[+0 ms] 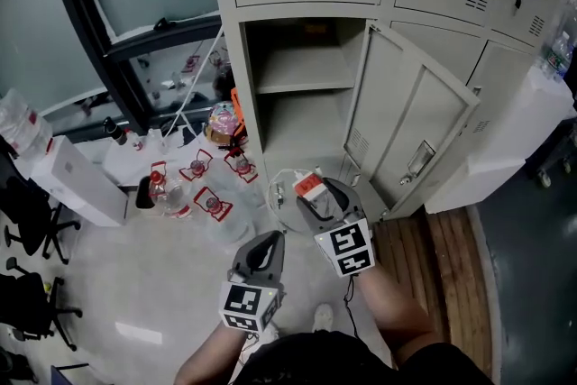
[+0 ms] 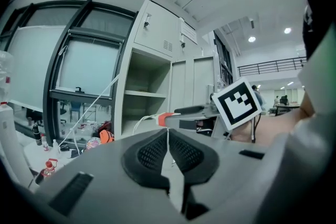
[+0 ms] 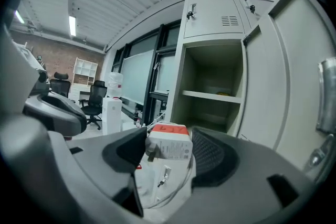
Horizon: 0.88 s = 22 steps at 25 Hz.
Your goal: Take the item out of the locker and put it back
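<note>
Gripping a white charger (image 3: 169,145) with its cable, right tongs (image 1: 320,194) hold it just outside the open locker (image 1: 302,86); left tongs (image 1: 269,239) pressed together, empty.

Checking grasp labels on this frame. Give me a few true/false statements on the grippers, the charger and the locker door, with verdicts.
1. The right gripper is shut on the charger. True.
2. The left gripper has its jaws wide apart. False: they are together, with nothing between them.
3. The door of the locker stands open. True.
4. The charger lies inside the locker. False: it is held outside, in front of the opening.
</note>
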Each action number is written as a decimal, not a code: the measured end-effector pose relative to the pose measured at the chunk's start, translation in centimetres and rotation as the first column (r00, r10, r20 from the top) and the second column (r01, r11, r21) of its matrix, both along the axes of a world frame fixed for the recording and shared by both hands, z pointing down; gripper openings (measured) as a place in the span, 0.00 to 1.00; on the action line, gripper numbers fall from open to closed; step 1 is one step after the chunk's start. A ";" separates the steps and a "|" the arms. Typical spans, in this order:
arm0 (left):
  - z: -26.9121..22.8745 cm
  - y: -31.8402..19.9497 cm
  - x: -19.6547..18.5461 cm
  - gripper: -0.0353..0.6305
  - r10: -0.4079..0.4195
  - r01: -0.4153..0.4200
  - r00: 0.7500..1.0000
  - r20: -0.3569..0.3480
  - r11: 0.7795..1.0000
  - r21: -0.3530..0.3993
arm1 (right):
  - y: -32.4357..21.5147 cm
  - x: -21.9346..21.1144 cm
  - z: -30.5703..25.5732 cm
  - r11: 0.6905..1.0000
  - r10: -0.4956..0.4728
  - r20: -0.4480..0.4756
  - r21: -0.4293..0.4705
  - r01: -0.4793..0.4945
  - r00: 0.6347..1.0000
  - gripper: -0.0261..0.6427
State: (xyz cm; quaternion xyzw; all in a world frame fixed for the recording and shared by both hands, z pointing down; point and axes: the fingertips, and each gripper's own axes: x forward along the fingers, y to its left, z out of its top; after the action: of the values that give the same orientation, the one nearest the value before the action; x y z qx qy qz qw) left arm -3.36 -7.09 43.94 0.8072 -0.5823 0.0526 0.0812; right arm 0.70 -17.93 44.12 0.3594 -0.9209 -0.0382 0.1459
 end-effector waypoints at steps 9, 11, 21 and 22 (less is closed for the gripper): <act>0.2 1.8 -3.3 0.07 0.079 -0.080 0.997 -0.023 0.997 -0.009 | 3.1 -1.6 0.6 0.994 0.101 0.032 -0.035 -0.100 0.994 0.44; 0.2 2.1 -3.9 0.07 0.095 -0.094 0.995 -0.029 0.996 0.004 | 3.9 -2.0 0.6 0.992 0.118 0.038 -0.041 -0.116 0.992 0.44; 1.1 3.8 -6.1 0.07 0.169 -0.169 0.984 -0.055 0.986 0.001 | 8.2 -3.5 1.9 0.980 0.187 0.037 -0.076 -0.183 0.982 0.44; 1.1 4.0 -6.2 0.07 0.176 -0.176 0.983 -0.057 0.984 0.000 | 8.6 -3.5 2.1 0.978 0.195 0.038 -0.082 -0.192 0.980 0.44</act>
State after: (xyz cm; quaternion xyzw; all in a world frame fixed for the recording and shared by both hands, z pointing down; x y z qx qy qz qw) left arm -9.53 -3.14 45.08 0.8566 -0.5058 0.0384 0.0946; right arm -2.76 -9.37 46.20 0.4421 -0.8855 0.0203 0.1415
